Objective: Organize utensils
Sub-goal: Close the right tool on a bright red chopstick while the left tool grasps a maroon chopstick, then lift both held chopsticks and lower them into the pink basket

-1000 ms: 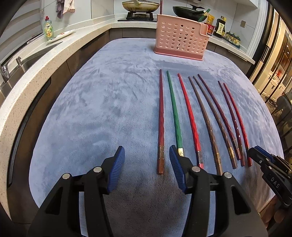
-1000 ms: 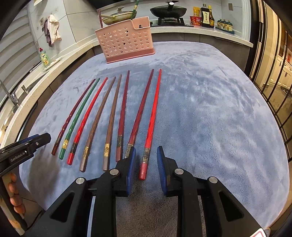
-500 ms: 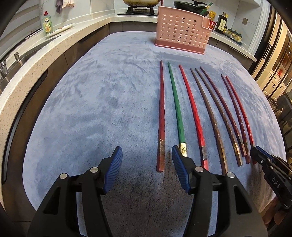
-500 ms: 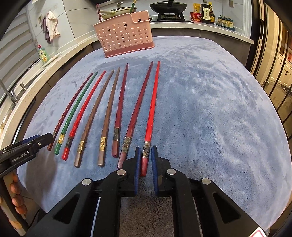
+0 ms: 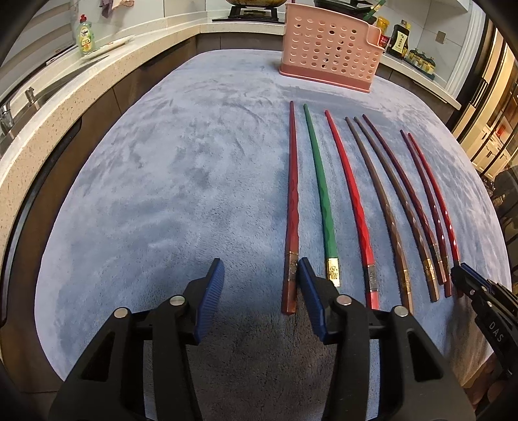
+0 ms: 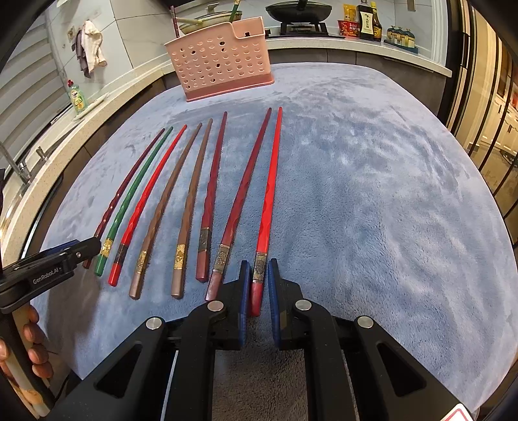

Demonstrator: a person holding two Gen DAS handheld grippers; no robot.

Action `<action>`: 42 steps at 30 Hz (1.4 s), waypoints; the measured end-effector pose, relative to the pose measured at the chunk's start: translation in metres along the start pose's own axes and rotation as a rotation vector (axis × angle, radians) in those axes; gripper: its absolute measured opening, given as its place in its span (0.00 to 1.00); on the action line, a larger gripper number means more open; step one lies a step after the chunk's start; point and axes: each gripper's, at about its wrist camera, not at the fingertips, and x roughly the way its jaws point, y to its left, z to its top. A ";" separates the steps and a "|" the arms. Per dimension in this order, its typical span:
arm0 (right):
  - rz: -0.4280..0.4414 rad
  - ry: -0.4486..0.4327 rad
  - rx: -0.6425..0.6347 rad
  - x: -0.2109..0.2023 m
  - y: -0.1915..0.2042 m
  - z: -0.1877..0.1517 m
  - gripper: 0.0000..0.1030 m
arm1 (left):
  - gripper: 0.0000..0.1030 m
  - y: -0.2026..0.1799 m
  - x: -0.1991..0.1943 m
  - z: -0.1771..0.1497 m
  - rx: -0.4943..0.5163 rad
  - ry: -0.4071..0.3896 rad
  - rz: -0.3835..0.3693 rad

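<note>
Several chopsticks lie side by side on the blue-grey cloth (image 5: 162, 181), thick ends toward me. My left gripper (image 5: 260, 286) has the thick end of the dark red chopstick (image 5: 291, 194), the leftmost one, between its jaws. The jaws are closing; the right pad (image 5: 310, 291) is almost at the stick, the left pad (image 5: 212, 291) well clear. My right gripper (image 6: 259, 286) is shut on the thick end of the bright red chopstick (image 6: 272, 181), the rightmost one, which rests on the cloth. The pink perforated holder (image 5: 327, 55) stands upright at the far edge.
The green chopstick (image 5: 320, 187) lies just right of the left gripper. A stone counter with a sink (image 5: 39, 107) and a soap bottle (image 5: 84, 35) runs along the left. Pans and sauce bottles (image 6: 365, 19) stand behind the holder. A hand (image 6: 32, 336) holds the left gripper.
The right gripper's jaws have closed onto the bright red chopstick's end. The left gripper's jaws have narrowed around the dark red chopstick's end.
</note>
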 end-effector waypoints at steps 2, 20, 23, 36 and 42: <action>0.002 0.000 0.000 0.000 -0.001 0.000 0.10 | 0.35 0.003 0.000 0.001 -0.010 0.002 -0.007; -0.001 -0.003 0.019 -0.008 -0.007 0.003 0.07 | 0.08 0.014 -0.006 0.004 -0.014 0.013 -0.039; -0.002 -0.020 0.029 -0.017 -0.011 0.007 0.07 | 0.07 0.013 -0.012 0.006 -0.016 0.007 -0.044; -0.005 -0.207 0.072 -0.082 -0.027 0.053 0.07 | 0.07 0.016 -0.061 0.035 -0.045 -0.092 -0.086; 0.001 -0.304 0.102 -0.111 -0.038 0.083 0.07 | 0.07 0.019 -0.088 0.061 -0.063 -0.152 -0.098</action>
